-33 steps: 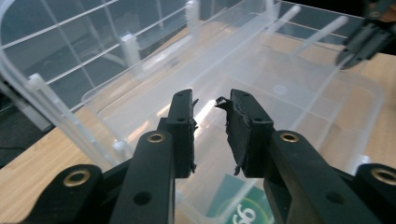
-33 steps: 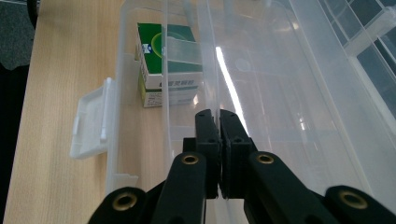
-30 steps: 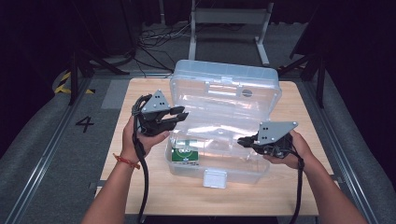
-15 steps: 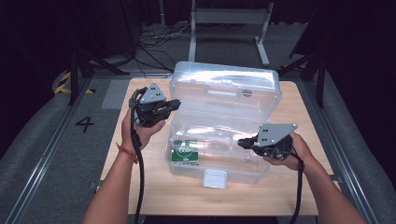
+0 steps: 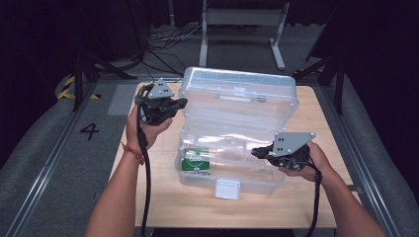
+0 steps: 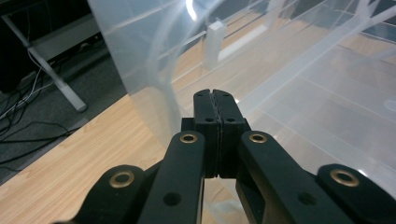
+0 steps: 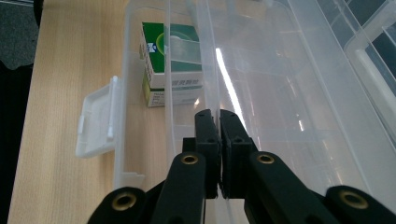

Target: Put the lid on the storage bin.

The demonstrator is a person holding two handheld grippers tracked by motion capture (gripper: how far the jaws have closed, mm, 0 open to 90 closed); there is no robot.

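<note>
A clear plastic box [image 5: 257,183] stands on the wooden table [image 5: 153,202] with its lid [image 5: 237,98] raised at the back. A green and white carton [image 5: 196,160] lies in its front left corner, also seen in the right gripper view [image 7: 170,46]. My left gripper [image 5: 183,102] hangs by the lid's left edge [image 6: 140,70]. Its jaws have just been closing and meet with nothing between them [image 6: 215,93]. My right gripper [image 5: 255,151] reaches into the box from the right. It [image 7: 215,114] is shut on a thin clear edge inside, seemingly an inner tray's rim.
The box's white latch [image 5: 228,188] hangs open at its front wall, near the table's front edge. Dark floor, cables and a metal frame [image 5: 242,19] lie beyond the table. Bare wood lies left and right of the box.
My left gripper has drawn back up and to the left, away from the lid's corner, and its jaws have closed. The right gripper has stayed in place.
</note>
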